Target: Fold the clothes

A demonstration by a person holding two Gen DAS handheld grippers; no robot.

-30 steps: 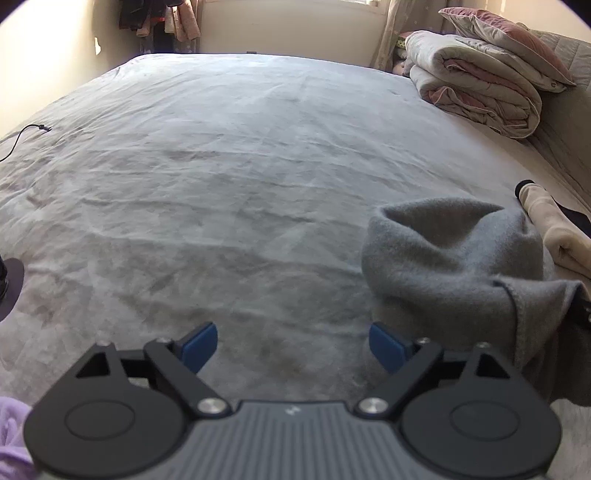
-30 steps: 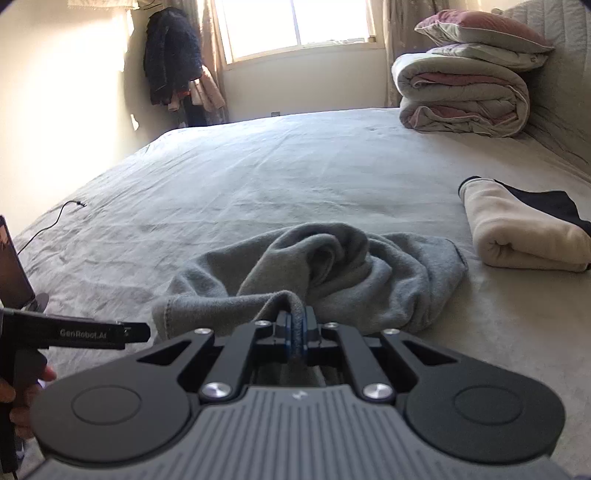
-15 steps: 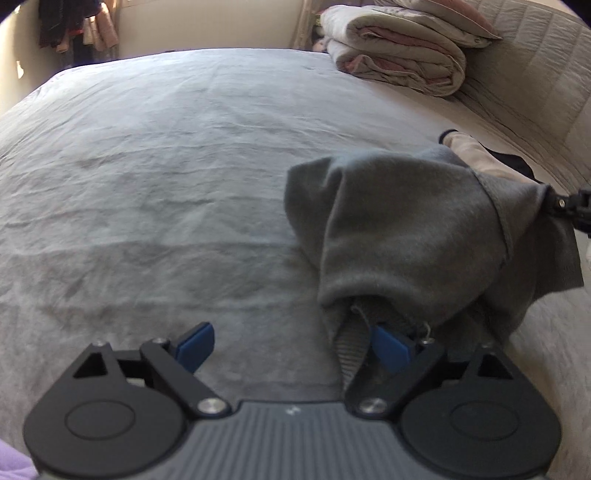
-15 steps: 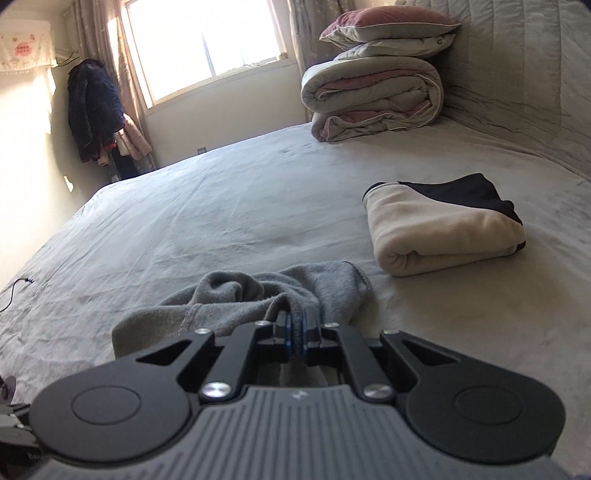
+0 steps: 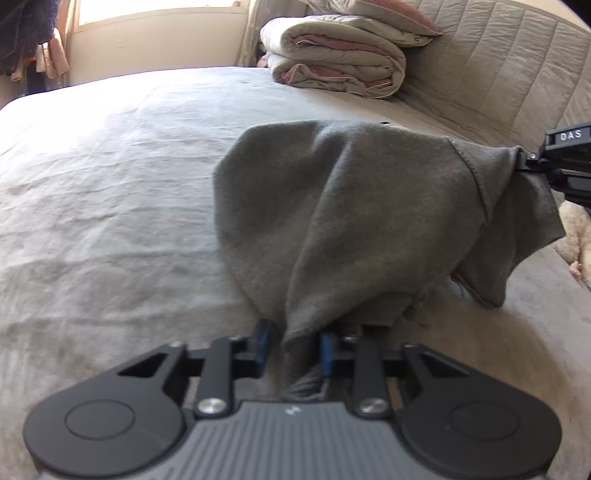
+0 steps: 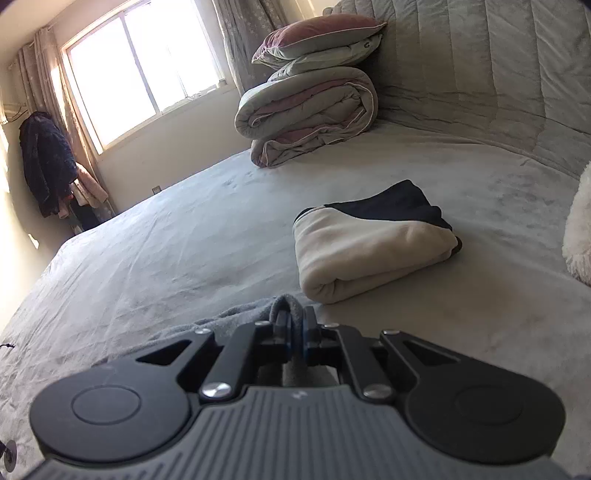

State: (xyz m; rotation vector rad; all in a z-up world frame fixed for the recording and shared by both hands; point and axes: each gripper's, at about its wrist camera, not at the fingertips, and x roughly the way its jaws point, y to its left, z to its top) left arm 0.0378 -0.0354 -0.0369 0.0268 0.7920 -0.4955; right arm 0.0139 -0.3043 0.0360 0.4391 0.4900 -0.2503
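Hanging between the two tools, one grey garment (image 5: 354, 206) is lifted off the grey bed cover (image 5: 110, 206) in the left wrist view. The left gripper (image 5: 295, 347) has just been closing, and a bunched fold of that cloth sits between its blue pads (image 5: 261, 345); a small gap shows beside the left pad, so a firm pinch cannot be confirmed. At the right edge of this view the right gripper (image 5: 526, 158) pinches the garment's far corner and holds it up.

The right wrist view shows what the left misses: the right gripper (image 6: 295, 334) with its jaws nearly together, clamped on a thin ridge of the grey garment (image 6: 258, 314), and one folded cream and black garment (image 6: 373, 240) lying on the bed just beyond it. A window (image 6: 147, 70) and dark clothes hanging (image 6: 46, 162) in the corner appear there too.

Both views show one folded duvet (image 6: 310, 110) near the padded headboard (image 6: 498, 74); only the right view shows fully the one pillow (image 6: 317, 35) on top of it. Something white and fluffy (image 6: 580, 229) sits at the right edge.
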